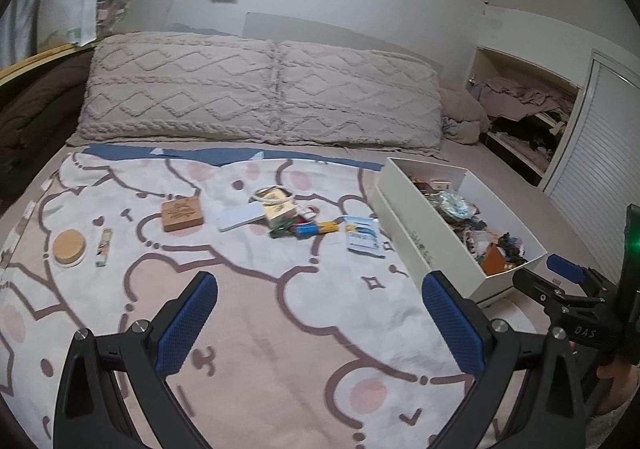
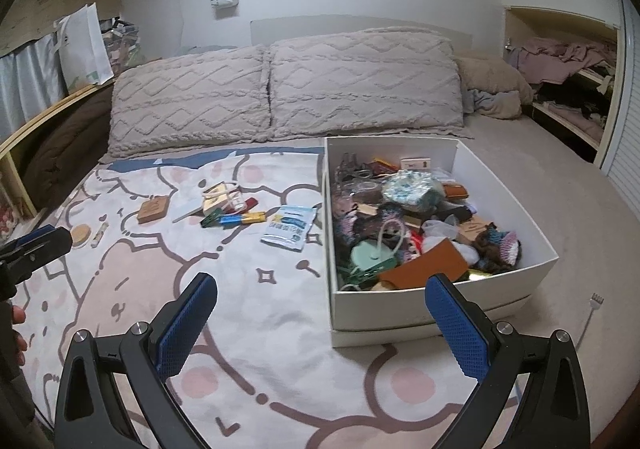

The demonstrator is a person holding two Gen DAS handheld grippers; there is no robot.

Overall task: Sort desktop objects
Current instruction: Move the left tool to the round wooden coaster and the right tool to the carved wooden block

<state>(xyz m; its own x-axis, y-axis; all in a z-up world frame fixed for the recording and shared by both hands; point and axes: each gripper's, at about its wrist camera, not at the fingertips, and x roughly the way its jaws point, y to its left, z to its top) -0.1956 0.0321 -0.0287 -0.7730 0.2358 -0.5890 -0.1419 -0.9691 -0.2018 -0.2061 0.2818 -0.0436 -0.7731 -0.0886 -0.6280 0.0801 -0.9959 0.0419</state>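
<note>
Small objects lie on a patterned blanket (image 1: 248,313) on a bed: a round wooden lid (image 1: 69,247), a small tube (image 1: 103,247), a square wooden block (image 1: 182,215), a white flat card (image 1: 241,219), a pile of clips and a small box (image 1: 294,215), a blue-white packet (image 1: 363,236). A white box (image 2: 536,209) full of mixed items stands at the right. My left gripper (image 1: 320,313) is open and empty above the blanket. My right gripper (image 2: 320,317) is open and empty at the box's near left corner.
Two knitted pillows (image 1: 256,93) lie at the head of the bed. An open closet (image 2: 568,85) with clothes is at the far right. A brown quilt and wooden shelf (image 2: 48,117) are at the left. A white cable (image 2: 588,319) lies right of the box.
</note>
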